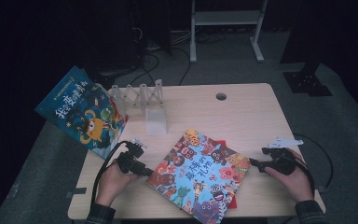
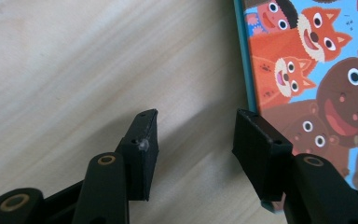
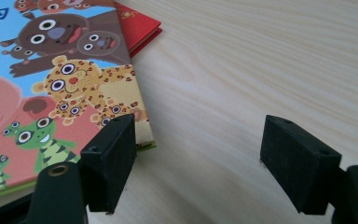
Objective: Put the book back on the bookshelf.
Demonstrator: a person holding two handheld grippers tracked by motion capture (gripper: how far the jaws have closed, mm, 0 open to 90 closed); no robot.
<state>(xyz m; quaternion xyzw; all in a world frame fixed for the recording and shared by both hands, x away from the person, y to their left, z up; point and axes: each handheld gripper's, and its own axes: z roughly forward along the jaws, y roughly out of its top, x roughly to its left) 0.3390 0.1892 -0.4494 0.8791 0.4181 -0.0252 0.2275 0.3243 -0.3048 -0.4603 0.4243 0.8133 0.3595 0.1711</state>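
The animal picture book (image 1: 198,175) lies flat and turned at an angle on the near middle of the wooden table (image 1: 242,112); a red book (image 1: 233,198) lies under it and peeks out at its right corners. The left gripper (image 1: 145,172) rests low at the book's left edge; in the left gripper view its jaws stand about half open with only bare table between them, and one jaw is just at the blue border of the cover (image 2: 307,70); it holds nothing. The right gripper (image 1: 252,162) points at the book's right corner; in the right gripper view its jaws are wide apart, one over the cover's edge (image 3: 65,93), the other above bare wood; nothing is gripped. The red book (image 3: 137,23) shows beyond that corner. Further back a clear book stand (image 1: 142,100) stands on the table; a second picture book (image 1: 81,112), dark blue, leans at the table's left rear corner, just beside the stand; a round cable hole (image 1: 221,96) is behind. Nothing lies between either gripper and the book.
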